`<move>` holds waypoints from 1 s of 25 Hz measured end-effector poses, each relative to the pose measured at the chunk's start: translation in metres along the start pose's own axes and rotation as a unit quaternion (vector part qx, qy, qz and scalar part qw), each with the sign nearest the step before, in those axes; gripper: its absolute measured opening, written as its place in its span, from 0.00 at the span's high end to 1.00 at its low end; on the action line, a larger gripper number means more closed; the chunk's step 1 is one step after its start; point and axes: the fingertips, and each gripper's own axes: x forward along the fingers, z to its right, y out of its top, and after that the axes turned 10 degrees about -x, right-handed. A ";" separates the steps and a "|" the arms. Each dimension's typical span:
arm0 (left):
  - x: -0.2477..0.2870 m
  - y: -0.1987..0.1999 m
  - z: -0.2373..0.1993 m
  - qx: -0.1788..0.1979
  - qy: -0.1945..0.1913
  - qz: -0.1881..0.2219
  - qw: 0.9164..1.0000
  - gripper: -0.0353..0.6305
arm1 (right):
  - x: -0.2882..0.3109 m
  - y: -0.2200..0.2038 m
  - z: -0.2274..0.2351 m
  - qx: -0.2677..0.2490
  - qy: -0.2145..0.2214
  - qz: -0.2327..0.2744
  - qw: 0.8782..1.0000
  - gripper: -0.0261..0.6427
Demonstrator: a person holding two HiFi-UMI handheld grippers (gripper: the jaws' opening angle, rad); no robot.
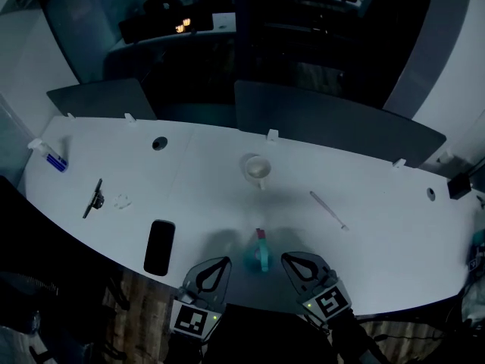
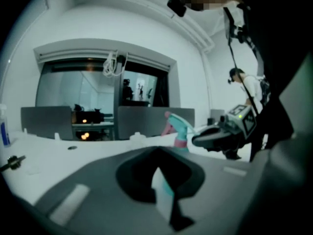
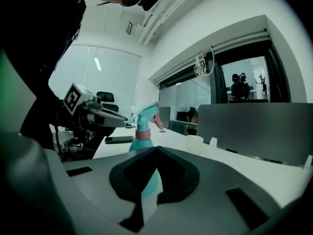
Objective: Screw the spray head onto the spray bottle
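Heads up, it's pretty dim from your head camera, so a lot is murky. The room past the table is basically black, and your arms are cut off at the bottom edge. In both gripper views the lower half of the spray bottle is hidden behind the jaw bodies. You only get the teal head, pink trigger and pink collar poking up over them. The head sits on the bottle's neck, but I can't tell whether it's threaded tight.

The bottle stands upright near the front edge of the table, right between your two grippers. Your left gripper is just left of the bottle and your right gripper just right of it, neither touching it. Both have their jaws clenched together with nothing in them.

Counts:
- one bottle and two grippers
- one black phone lying left of the bottle
- one white cup behind the bottle
- one thin pale stick to the bottle's back right
- one black clip-like tool far left of the bottle, with a tiny white bit beside it that's too small to identify
- two grey divider panels along the table's far edge, well behind the bottle
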 end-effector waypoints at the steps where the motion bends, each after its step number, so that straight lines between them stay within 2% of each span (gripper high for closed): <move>1: -0.002 -0.002 0.000 0.001 0.014 0.002 1.000 0.94 | 0.001 0.002 -0.001 0.002 -0.001 0.008 1.000 0.95; 5: -0.006 -0.003 0.003 -0.007 0.048 0.018 0.999 0.94 | 0.006 0.008 -0.006 -0.012 0.005 0.023 1.000 0.95; 11: -0.022 0.000 0.010 -0.008 0.047 0.025 0.999 0.94 | 0.006 0.019 -0.018 -0.006 -0.012 0.035 0.999 0.95; 16: -0.047 0.002 0.013 -0.018 0.046 0.042 0.998 0.94 | -0.006 0.028 -0.036 -0.003 -0.057 0.029 0.998 0.95; 18: -0.064 0.002 0.017 -0.009 0.045 0.049 0.998 0.94 | -0.016 0.034 -0.049 -0.006 -0.084 0.026 0.996 0.95; 21: -0.094 0.003 0.027 -0.001 0.041 0.062 0.997 0.94 | -0.038 0.046 -0.076 -0.005 -0.127 0.023 0.992 0.95; 25: -0.135 0.002 0.044 0.000 0.031 0.082 0.996 0.94 | -0.067 0.053 -0.120 -0.010 -0.162 0.018 0.987 0.95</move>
